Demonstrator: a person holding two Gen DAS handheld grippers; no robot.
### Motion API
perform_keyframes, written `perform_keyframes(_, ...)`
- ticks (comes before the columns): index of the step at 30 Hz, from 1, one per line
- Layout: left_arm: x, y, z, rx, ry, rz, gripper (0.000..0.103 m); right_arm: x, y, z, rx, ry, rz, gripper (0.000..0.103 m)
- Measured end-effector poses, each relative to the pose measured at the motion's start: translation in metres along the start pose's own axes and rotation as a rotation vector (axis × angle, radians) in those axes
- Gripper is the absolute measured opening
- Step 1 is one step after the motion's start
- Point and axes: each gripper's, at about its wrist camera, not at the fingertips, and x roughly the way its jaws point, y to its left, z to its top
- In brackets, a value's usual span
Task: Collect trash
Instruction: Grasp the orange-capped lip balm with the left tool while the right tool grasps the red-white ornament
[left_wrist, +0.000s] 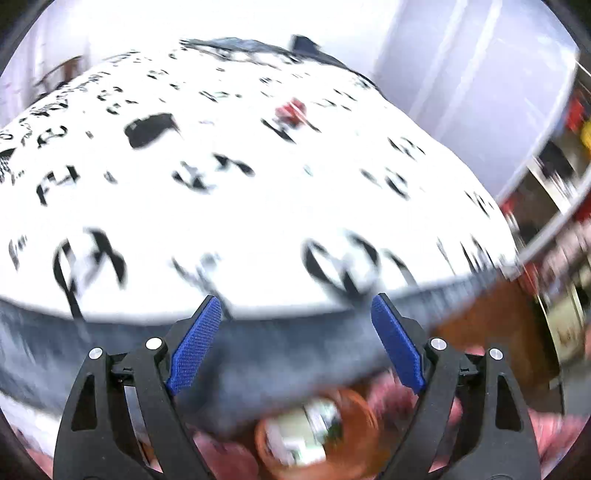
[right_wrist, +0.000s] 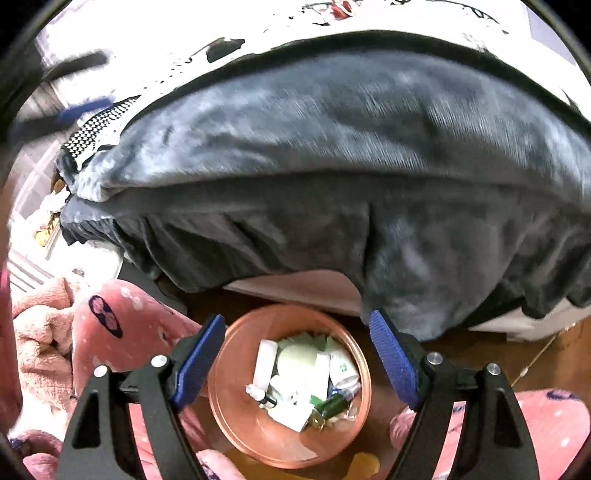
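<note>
An orange plastic bin (right_wrist: 236, 417) stands on the floor below the bed, holding white packets, small bottles and a green item (right_wrist: 303, 380). My right gripper (right_wrist: 297, 321) is open and empty, directly above the bin. My left gripper (left_wrist: 295, 306) is open and empty, pointing over the bed edge; the bin shows blurred at the bottom of the left wrist view (left_wrist: 354, 432). On the white patterned bedsheet (left_wrist: 229, 206) lie a red crumpled item (left_wrist: 291, 112) and a flat black item (left_wrist: 149, 129), both far from the left gripper.
A dark grey blanket (right_wrist: 332, 166) hangs over the bed side above the bin. Pink patterned fabric (right_wrist: 110, 325) sits on both sides of the bin. A shelf with goods (left_wrist: 554, 206) is at the right. The left gripper shows blurred at the upper left of the right wrist view (right_wrist: 74, 92).
</note>
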Motion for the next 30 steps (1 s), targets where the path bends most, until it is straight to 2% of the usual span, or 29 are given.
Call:
perform_keyframes(4,0.055,0.052,0.079,-0.143,-0.001,0.079,0.081,-0.004,0.0,0.004,0.002,-0.005,0.016,0.079)
perform_keyframes(7,0.104,0.091,0.129,-0.24,-0.001,0.18,0.081,-0.002,-0.004,0.003,0.015,0.003,0.023,0.079)
perform_keyframes(10,0.132,0.115,0.155,-0.308,-0.009,0.221,0.081,0.0,-0.009,0.001,0.038,0.009,0.029,0.079)
perform_keyframes(12,0.153,0.125,0.165,-0.355,0.022,0.214,0.066,0.004,-0.016,-0.001,0.069,0.024,0.032,0.079)
perform_keyframes(13,0.163,0.13,0.167,-0.371,0.045,0.222,0.051,0.006,-0.019,-0.001,0.079,0.032,0.03,0.079)
perform_keyframes(14,0.173,0.135,0.168,-0.387,0.068,0.251,0.045,0.007,-0.022,-0.001,0.087,0.037,0.027,0.079)
perform_keyframes(15,0.177,0.137,0.169,-0.385,0.067,0.261,0.043,0.008,-0.024,0.0,0.091,0.04,0.026,0.079)
perform_keyframes(17,0.177,0.139,0.167,-0.383,0.043,0.26,0.036,0.009,-0.025,0.001,0.095,0.04,0.026,0.079)
perform_keyframes(19,0.171,0.138,0.163,-0.37,0.026,0.256,0.018,0.009,-0.024,0.003,0.09,0.038,0.034,0.079)
perform_keyframes(26,0.135,0.143,0.138,-0.369,-0.031,0.124,0.018,0.0,-0.004,0.009,0.022,0.018,0.064,0.079)
perform_keyframes(30,0.087,0.127,0.102,-0.317,-0.088,0.057,0.018,-0.029,0.014,0.029,-0.081,-0.051,0.086,0.079)
